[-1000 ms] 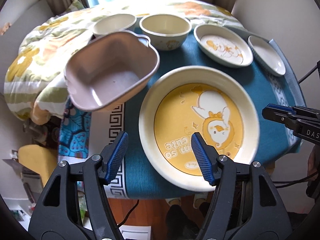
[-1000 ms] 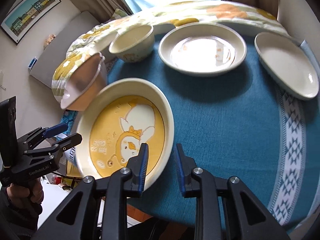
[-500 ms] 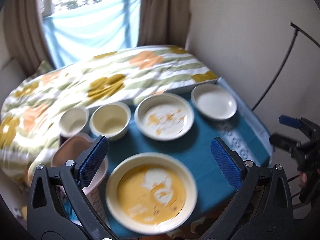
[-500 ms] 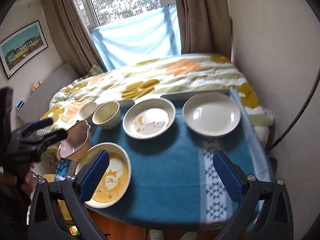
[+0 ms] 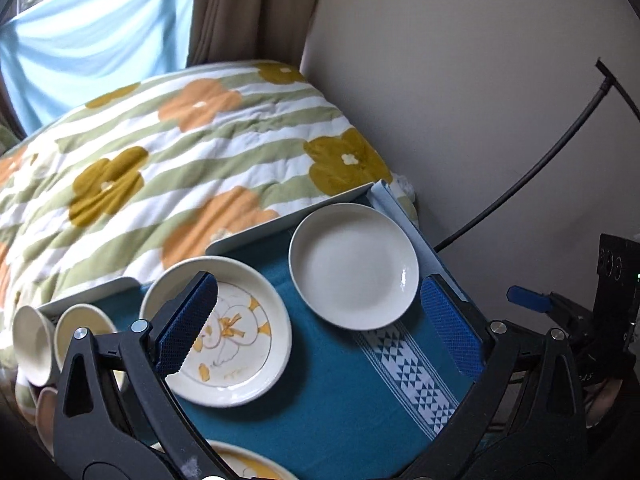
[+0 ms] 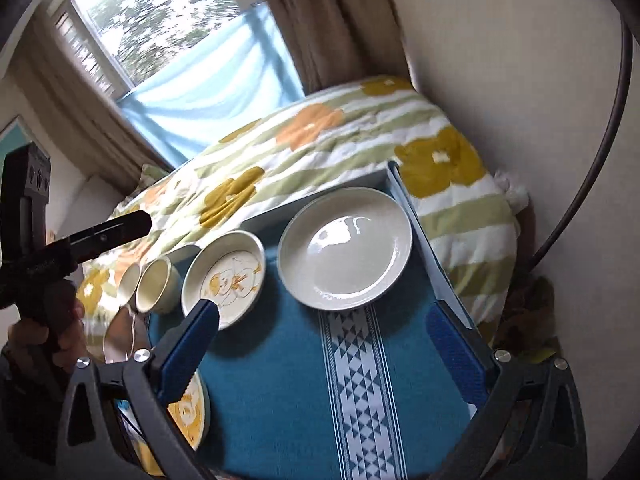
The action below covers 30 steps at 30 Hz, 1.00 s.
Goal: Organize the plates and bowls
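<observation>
A plain white plate (image 5: 354, 266) (image 6: 346, 248) sits at the far right of the blue-clothed table. A duck-pattern plate (image 5: 228, 332) (image 6: 226, 276) lies left of it, then two cream bowls (image 5: 60, 340) (image 6: 154, 280). A big yellow duck plate (image 6: 192, 412) (image 5: 248, 466) lies at the near edge, a pinkish bowl (image 6: 120, 334) at the left. My left gripper (image 5: 318, 328) is wide open and empty above the table. My right gripper (image 6: 328, 352) is wide open and empty, also above it.
A flowered quilt (image 5: 160, 152) covers the bed behind the table. A beige wall (image 5: 460, 100) with a black cable (image 5: 560, 148) is at the right. The table's blue cloth (image 6: 300, 380) has a white patterned stripe.
Both grippers have opened wide, lifted away from the big yellow plate and swung right, so the plain white plate is now central in both views.
</observation>
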Each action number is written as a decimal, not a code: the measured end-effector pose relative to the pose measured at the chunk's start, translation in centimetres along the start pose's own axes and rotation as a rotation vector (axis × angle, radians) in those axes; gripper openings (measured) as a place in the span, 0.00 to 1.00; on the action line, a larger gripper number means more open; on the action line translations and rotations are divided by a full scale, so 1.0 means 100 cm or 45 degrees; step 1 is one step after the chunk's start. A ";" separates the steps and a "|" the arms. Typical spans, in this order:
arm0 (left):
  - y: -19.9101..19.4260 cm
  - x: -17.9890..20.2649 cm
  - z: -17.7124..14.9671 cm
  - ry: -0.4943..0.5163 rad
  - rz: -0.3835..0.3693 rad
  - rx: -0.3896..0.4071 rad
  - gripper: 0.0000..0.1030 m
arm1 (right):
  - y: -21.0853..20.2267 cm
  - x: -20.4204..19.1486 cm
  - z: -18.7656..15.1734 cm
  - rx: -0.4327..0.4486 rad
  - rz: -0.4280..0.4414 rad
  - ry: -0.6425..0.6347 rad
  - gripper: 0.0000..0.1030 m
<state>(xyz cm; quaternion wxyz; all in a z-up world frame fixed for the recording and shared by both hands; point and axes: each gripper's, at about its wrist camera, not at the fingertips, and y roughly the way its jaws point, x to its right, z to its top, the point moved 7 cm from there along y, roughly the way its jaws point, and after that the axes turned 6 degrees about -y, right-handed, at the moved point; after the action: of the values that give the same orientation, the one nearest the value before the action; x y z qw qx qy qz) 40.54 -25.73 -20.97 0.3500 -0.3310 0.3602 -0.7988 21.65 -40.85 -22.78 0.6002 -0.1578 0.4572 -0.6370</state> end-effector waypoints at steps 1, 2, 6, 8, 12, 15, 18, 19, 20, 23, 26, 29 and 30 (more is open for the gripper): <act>0.020 0.000 0.006 0.008 0.009 -0.037 0.98 | 0.010 0.007 0.001 0.000 0.008 0.046 1.00; 0.037 -0.001 0.009 0.015 0.016 -0.070 0.96 | 0.020 0.012 0.001 0.003 0.036 0.076 1.00; 0.112 -0.013 0.006 0.040 0.027 -0.244 0.72 | 0.062 0.033 0.002 -0.024 0.048 0.180 0.79; 0.143 -0.021 0.000 0.034 0.032 -0.336 0.57 | 0.081 0.042 -0.002 -0.057 0.067 0.253 0.67; 0.178 -0.031 -0.006 0.007 -0.017 -0.423 0.50 | 0.108 0.055 -0.009 -0.120 0.087 0.369 0.59; 0.192 -0.034 -0.007 0.019 -0.016 -0.467 0.42 | 0.118 0.061 -0.011 -0.143 0.070 0.401 0.54; 0.201 -0.037 -0.005 0.022 0.006 -0.490 0.33 | 0.125 0.064 -0.010 -0.171 0.064 0.416 0.44; 0.202 -0.037 -0.004 0.021 0.003 -0.494 0.33 | 0.128 0.065 -0.009 -0.177 0.062 0.423 0.37; 0.202 -0.036 -0.004 0.023 -0.001 -0.495 0.32 | 0.129 0.065 -0.010 -0.183 0.060 0.428 0.34; 0.207 -0.034 -0.005 0.044 0.004 -0.514 0.20 | 0.133 0.067 -0.010 -0.191 0.037 0.429 0.28; 0.210 -0.035 -0.006 0.058 0.022 -0.520 0.11 | 0.136 0.072 -0.010 -0.195 0.014 0.435 0.20; 0.210 -0.034 -0.005 0.061 0.028 -0.509 0.11 | 0.137 0.074 -0.010 -0.205 -0.005 0.418 0.14; 0.210 -0.034 -0.005 0.069 0.036 -0.506 0.12 | 0.138 0.074 -0.010 -0.206 -0.007 0.412 0.14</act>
<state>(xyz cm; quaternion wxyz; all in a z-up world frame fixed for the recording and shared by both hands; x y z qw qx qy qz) 48.67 -33.24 -39.13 0.2791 -0.3668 0.5246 -0.7158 27.73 -45.23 -36.50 0.5025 -0.1023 0.5972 -0.6167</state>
